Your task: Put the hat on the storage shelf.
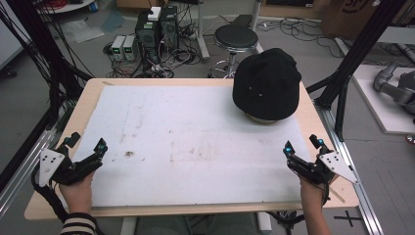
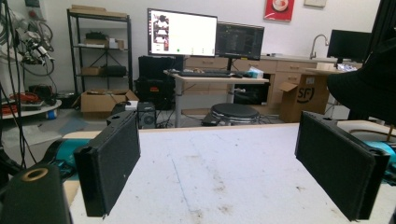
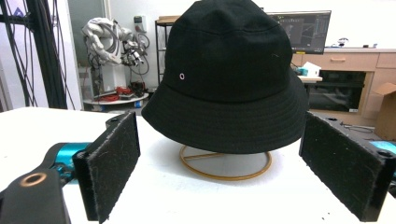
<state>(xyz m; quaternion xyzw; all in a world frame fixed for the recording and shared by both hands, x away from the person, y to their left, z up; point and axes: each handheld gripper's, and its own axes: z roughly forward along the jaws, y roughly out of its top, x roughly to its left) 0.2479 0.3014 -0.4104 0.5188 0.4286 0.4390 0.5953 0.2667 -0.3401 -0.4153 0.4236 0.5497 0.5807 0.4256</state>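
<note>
Black bucket hat (image 3: pixel 229 70) upright on stand (image 3: pixel 225 164)

Beyond the table's (image 1: pixel 195 82) far edge stands a round black stool (image 1: pixel 236 38) — beside it, computer towers (image 1: pixel 157 29) and tangled cables (image 1: pixel 169 61) on the grey floor (image 1: pixel 303 54).

one black bucket hat (image 1: pixel 266 83), one hat stand (image 3: pixel 225 162), two claws (image 1: pixel 88 147) (image 1: pixel 304 145)
</note>
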